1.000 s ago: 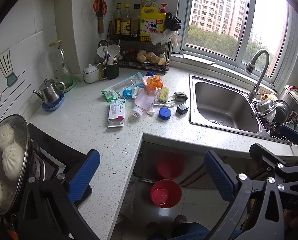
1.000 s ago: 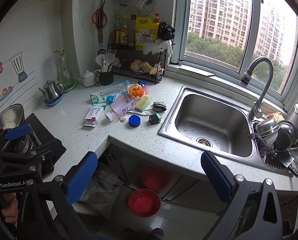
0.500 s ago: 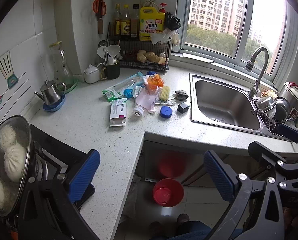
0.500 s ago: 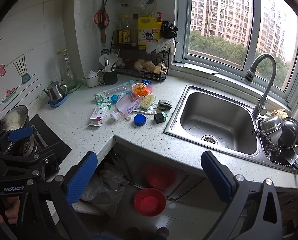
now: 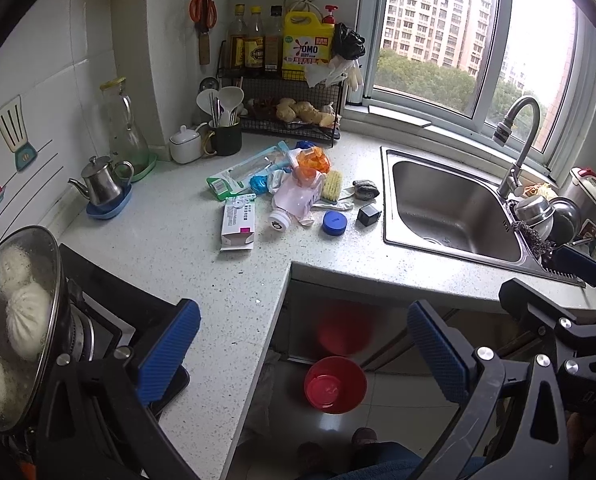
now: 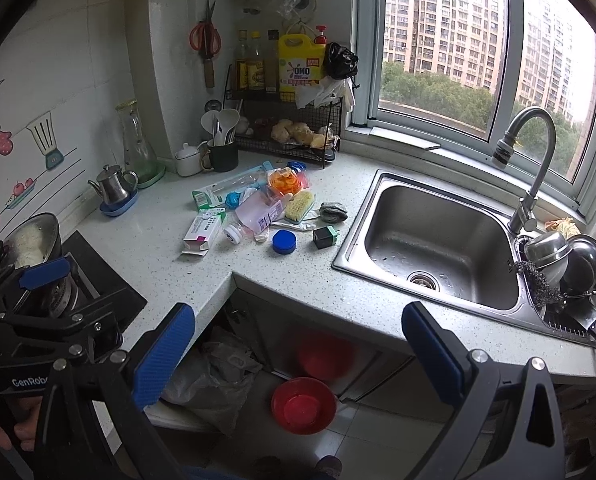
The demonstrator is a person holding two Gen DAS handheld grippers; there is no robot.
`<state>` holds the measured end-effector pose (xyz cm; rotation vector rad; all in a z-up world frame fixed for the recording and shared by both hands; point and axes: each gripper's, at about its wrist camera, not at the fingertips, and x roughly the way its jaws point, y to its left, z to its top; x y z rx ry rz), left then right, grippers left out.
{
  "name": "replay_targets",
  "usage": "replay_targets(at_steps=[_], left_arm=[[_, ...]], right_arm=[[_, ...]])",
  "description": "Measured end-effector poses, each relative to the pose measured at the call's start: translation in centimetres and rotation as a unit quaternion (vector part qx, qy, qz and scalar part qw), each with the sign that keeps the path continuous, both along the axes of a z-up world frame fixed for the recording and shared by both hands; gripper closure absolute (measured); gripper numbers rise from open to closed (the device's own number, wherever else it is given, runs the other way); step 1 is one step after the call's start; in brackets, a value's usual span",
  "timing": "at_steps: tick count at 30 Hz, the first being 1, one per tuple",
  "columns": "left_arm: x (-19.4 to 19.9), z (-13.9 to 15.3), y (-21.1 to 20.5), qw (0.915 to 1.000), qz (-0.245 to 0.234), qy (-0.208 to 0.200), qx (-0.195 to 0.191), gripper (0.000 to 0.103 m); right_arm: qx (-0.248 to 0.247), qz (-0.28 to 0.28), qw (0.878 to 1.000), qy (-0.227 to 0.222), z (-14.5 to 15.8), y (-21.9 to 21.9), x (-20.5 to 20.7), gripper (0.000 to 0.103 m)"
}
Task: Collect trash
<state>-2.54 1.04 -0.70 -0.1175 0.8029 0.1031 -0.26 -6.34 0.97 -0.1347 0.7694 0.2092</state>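
Speckled white desk [image 5: 169,240], L-shaped, with a steel sink [image 6: 430,236] set into its right run below a window. Trash lies in a loose heap in the desk's back corner, left of the sink and in front of a black wire rack [image 5: 289,120]: a white and pink carton [image 5: 237,222] lying flat at the near left of the heap; a long clear package [image 5: 245,172] with a green end behind it; a pale pink bottle [image 5: 295,200] on its side with its white cap toward the camera; an orange wrapper [image 5: 312,160] at the back; a yellow scrub brush [image 5: 332,186] just right of the bottle; a blue round lid [image 5: 335,222] and a small black cube [image 5: 369,214] nearest the sink; a grey scouring pad [image 5: 366,189] behind the cube. Left claw [image 5: 304,352]: fingers wide apart, empty, held over the desk's inner corner well short of the heap. Right claw [image 6: 298,354]: fingers wide apart, empty, likewise short of the heap. Red bin [image 6: 304,404] on the floor below the desk edge, between the fingers in both views. A lidded pot [image 5: 13,320] of buns sits on the stove at far left. A small steel kettle [image 5: 101,186] stands on a blue saucer by the wall.
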Motion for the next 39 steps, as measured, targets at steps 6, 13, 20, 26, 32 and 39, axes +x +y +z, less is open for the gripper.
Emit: replay_targets(at_steps=[6,13,20,26,32,39], left_arm=[[0.3,-0.2,-0.1,1.0,-0.002,0.003,-0.001,0.0],[0.9,-0.2,-0.4,1.0,0.003,0.007,0.0,0.0],[2.9,0.0,-1.1,0.9998,0.016,0.012,0.0,0.0],[5.1,0.8,-1.5,0.9994,0.031,0.014,0.01,0.0],[8.1,1.7,-0.9,0.9988,0.038,0.01,0.029,0.0],[13.6,0.7,2.2,0.9982,0.033,0.038,0.032,0.0]], right_arm=[[-0.002,0.004,1.0,0.001,0.0,0.0,0.3,0.0],[-0.007,0.004,1.0,0.006,-0.3,-0.5,1.1,0.0],[-0.023,0.021,0.999,0.008,-0.2,-1.3,2.8,0.0],[-0.039,0.047,0.998,-0.001,0.1,-1.9,4.9,0.0],[-0.036,0.072,0.997,-0.004,0.7,-2.6,8.0,0.0],[-0.041,0.087,0.995,0.007,0.1,-2.2,13.2,0.0]])
